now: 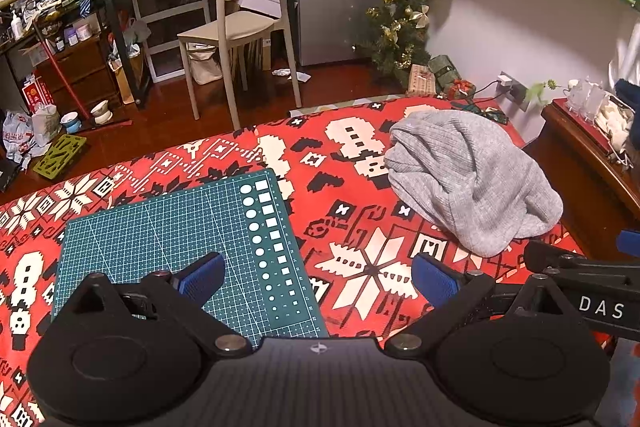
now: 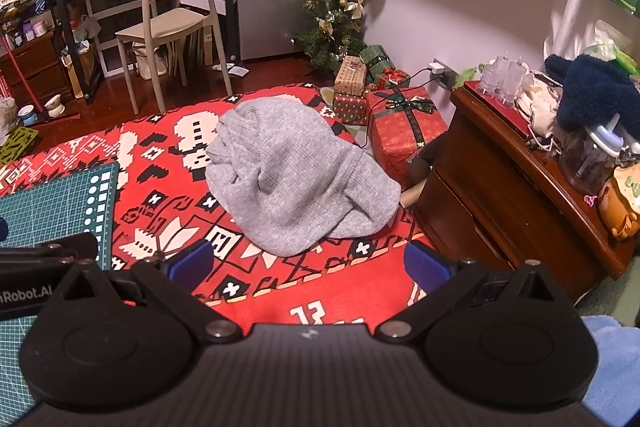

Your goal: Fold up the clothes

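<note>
Trouble would most likely come from the shape of the crumpled grey ribbed knit garment (image 2: 296,183): it lies in a rounded heap with sleeves and hem tucked out of sight, so a pinch into the near bulge could catch several layers at once and lift the whole bundle instead of one edge. The red, white and black patterned blanket (image 2: 280,291) beneath it looks soft and loose, and a low grasp might gather that as well.

The heap sits on the blanket's far right part, just right of the green gridded cutting mat (image 1: 172,227) and near the dark wooden cabinet (image 2: 500,187).

The right hand-held gripper (image 2: 308,263) hovers just short of the garment's near edge, pointed at it, its blue-padded jaws spread wide with nothing between them. The left hand-held gripper (image 1: 318,277) hangs over the mat's right edge and the blanket, angled forward, jaws likewise wide apart and empty, the garment off to its right. Neither touches the cloth.
</note>
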`<action>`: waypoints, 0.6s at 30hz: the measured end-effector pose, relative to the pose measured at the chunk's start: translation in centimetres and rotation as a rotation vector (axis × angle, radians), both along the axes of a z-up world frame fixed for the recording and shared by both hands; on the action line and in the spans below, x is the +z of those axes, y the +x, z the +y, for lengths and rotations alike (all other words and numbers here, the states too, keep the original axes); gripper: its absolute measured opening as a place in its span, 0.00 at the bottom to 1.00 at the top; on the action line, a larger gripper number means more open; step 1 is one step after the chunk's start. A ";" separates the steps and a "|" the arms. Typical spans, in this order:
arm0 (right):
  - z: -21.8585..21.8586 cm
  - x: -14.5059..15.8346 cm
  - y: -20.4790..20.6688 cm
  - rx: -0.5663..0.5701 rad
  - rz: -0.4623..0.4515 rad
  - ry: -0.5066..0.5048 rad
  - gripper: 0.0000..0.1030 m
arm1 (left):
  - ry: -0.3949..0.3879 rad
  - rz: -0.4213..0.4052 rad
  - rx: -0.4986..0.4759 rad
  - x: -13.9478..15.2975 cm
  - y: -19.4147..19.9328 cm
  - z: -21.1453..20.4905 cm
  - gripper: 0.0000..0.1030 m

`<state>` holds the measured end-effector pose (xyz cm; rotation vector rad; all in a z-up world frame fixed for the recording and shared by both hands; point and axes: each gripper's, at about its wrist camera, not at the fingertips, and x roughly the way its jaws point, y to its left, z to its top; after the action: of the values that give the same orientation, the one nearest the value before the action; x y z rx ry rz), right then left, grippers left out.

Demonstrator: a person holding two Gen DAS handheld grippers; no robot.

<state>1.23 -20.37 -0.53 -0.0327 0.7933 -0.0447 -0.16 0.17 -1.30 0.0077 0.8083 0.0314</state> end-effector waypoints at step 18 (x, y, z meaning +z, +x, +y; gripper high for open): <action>1.1 -2.5 0.0 0.038 -0.086 -0.008 0.99 | -0.016 -0.092 -0.046 -3.6 2.4 0.1 0.98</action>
<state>1.25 -19.29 -2.98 -0.0528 0.7061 -0.0132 2.22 0.25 -4.86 0.0098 0.7157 -0.0178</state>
